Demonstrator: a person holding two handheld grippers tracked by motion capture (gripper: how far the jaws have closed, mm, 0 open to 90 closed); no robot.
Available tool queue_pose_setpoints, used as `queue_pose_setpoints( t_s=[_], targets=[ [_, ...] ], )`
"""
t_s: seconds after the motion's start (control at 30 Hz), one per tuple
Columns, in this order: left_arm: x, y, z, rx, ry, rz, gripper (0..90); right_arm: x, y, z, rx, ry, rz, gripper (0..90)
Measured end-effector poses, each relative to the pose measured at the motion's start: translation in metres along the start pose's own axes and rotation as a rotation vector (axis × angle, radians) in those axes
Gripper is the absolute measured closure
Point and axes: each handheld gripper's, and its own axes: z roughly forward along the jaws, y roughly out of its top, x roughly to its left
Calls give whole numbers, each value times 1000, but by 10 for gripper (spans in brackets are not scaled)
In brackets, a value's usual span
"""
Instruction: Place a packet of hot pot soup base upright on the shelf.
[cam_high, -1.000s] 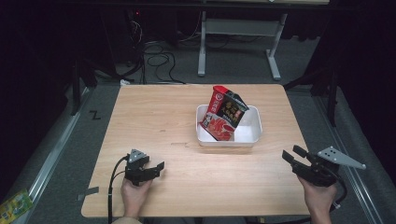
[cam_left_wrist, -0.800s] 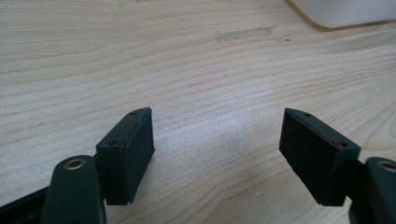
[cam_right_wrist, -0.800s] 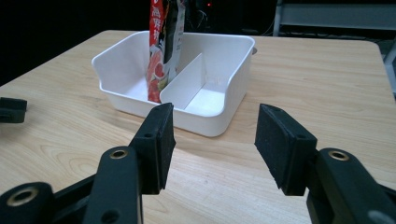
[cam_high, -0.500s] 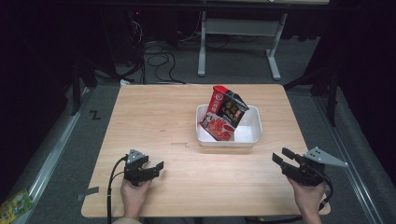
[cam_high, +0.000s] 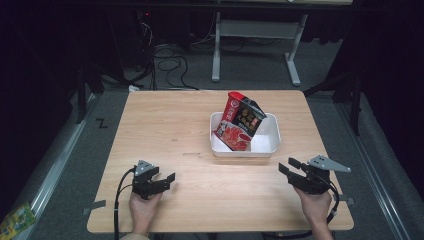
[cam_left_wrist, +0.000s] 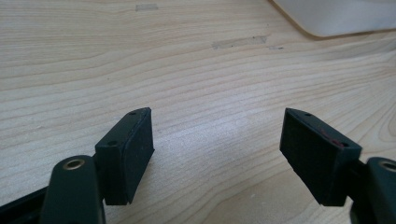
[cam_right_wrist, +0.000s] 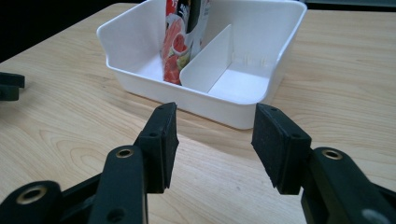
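Right tool jaws apart, just been closing slightly, nothing between, facing tray; left tool wide, empty; packets cut off at top.

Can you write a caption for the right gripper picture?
Open right gripper faces a white divided bin holding red snack packets on a wooden table.

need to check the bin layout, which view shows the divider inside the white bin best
The right gripper view: the divider runs plainly across the white bin, beside the red packets. The high view has it hidden behind the packets; the left gripper view catches just a corner of the bin.
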Motion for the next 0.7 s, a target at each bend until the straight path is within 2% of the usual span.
queue_pose_setpoints(
  t_s=[0.3,0.43,0.7],
  targets=[
    [0,0,0,-1,6,-1,265,-4,-7,17,29,3,24,507],
    [-1,0,0,3,8,-1,265,-10,-11,25,53,-13,47,504],
    [-1,0,1,9,9,4,265,-17,-16,33,80,-38,59,503]
  ],
)
